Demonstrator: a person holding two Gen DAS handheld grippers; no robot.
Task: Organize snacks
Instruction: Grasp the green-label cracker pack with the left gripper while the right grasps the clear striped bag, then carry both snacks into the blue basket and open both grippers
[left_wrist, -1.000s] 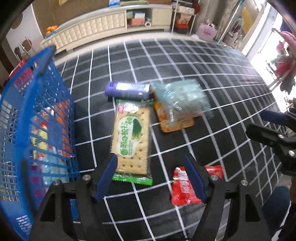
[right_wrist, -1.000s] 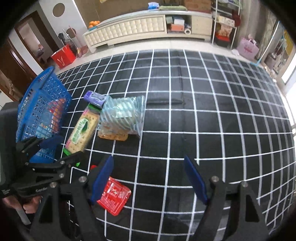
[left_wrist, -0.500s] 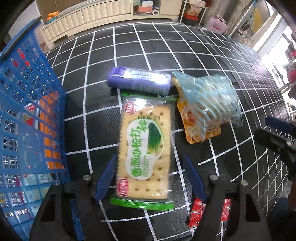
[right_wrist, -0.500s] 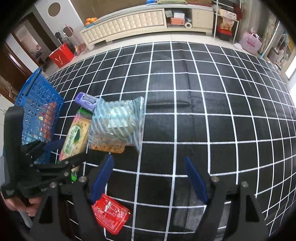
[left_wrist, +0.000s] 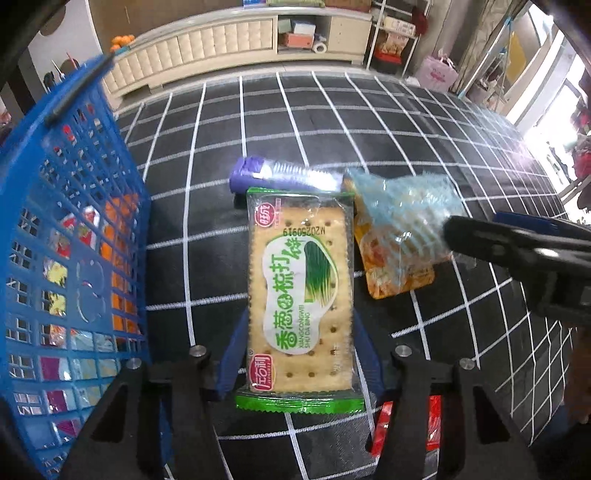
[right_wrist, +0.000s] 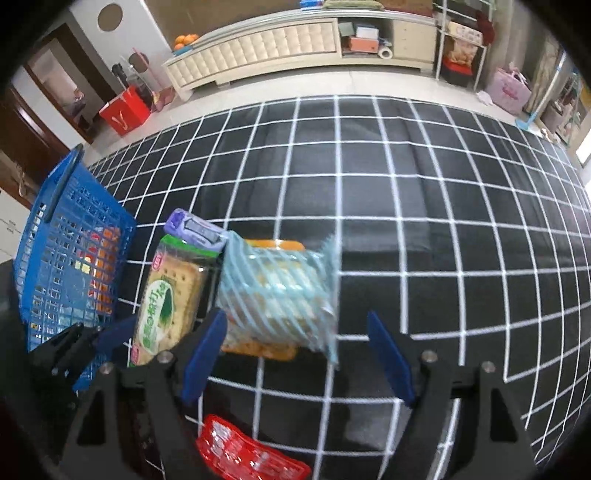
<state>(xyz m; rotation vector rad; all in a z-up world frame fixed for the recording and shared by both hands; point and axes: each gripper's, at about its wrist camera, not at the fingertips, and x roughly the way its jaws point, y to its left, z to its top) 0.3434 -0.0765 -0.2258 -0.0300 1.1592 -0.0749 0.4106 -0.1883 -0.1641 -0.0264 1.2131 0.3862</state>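
Observation:
A green cracker pack lies on the black grid cloth, its near end between the blue fingers of my left gripper; the jaws stand close at its sides, contact unclear. It also shows in the right wrist view. A purple pack lies behind it. A blue-striped clear bag rests on an orange pack. My right gripper is open just before the striped bag. A red pack lies under it.
A blue plastic basket holding several snack packs stands at the left, close to the cracker pack; it also shows in the right wrist view. A white cabinet and floor clutter lie beyond the cloth.
My left gripper moved forward over the cracker pack and its jaws narrowed around the near end. My right gripper moved forward toward the striped bag.

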